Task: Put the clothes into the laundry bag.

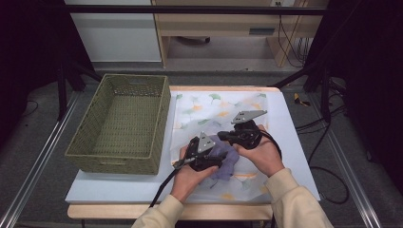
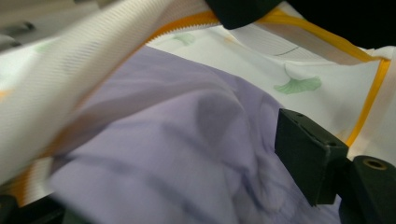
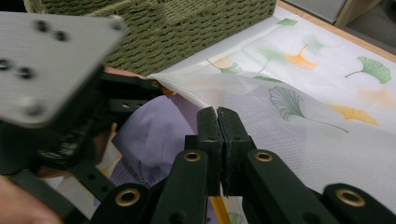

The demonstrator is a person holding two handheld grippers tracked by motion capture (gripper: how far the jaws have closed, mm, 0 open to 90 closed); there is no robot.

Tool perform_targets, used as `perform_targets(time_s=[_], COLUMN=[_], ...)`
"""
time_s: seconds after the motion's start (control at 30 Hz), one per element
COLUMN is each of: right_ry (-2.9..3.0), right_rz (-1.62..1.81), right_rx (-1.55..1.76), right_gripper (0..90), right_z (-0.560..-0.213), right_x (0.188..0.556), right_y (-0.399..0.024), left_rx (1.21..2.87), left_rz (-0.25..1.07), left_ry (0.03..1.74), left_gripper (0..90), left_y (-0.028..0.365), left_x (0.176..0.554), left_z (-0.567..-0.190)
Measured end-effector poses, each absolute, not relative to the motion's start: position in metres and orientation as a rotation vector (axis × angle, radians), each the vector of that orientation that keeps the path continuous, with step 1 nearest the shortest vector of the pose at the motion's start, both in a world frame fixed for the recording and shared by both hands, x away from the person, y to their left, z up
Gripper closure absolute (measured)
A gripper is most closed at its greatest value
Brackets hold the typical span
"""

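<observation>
A white mesh bag (image 1: 214, 110) printed with green and orange ginkgo leaves lies flat on the table. A crumpled lilac garment (image 1: 229, 160) sits at the bag's near opening, partly under the mesh. My left gripper (image 1: 218, 159) is open and pushed into the lilac garment (image 2: 177, 140). Its right finger (image 2: 308, 154) shows beside the cloth, and the other finger is mostly hidden. The orange-trimmed edge of the mesh bag (image 2: 327, 88) arches over the garment. My right gripper (image 3: 218, 122) is shut on the edge of the mesh bag (image 3: 299, 126) and lifts it above the lilac garment (image 3: 154, 135).
An olive woven basket (image 1: 119, 164) stands empty on the table's left half, close to the bag; its wall (image 3: 187, 23) rises behind the grippers. The left gripper's grey plate (image 3: 46, 60) is near the right gripper. A desk and cables stand beyond the table.
</observation>
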State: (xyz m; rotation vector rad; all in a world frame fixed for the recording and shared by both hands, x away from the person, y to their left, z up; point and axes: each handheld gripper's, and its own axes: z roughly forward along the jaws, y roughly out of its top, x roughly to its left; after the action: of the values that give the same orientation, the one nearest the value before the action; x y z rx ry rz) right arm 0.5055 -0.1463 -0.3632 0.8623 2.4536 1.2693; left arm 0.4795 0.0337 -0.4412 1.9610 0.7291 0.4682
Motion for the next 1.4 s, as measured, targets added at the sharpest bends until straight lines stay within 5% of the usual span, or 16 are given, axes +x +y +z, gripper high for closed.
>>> perform_targets(time_s=[0.87,1.17,1.4], right_ry=[2.469,2.469,2.471], right_rz=[1.262,1.264,1.267], right_rx=[0.842,0.839,0.838], right_gripper=[89.2,89.2,89.1], right_z=[-0.367,-0.366,-0.366], right_x=[0.502,0.501,0.500], right_y=[-0.134,-0.133,-0.132], left_rx=[1.905,1.924,1.966], left_rz=[0.406,0.447,0.459], left_ry=[0.745,0.773,0.793], left_gripper=[30.7,76.5,85.9], left_y=[0.078,0.082,0.069], left_x=[0.451,0.451,0.459], left_z=[-0.436,-0.439,-0.443])
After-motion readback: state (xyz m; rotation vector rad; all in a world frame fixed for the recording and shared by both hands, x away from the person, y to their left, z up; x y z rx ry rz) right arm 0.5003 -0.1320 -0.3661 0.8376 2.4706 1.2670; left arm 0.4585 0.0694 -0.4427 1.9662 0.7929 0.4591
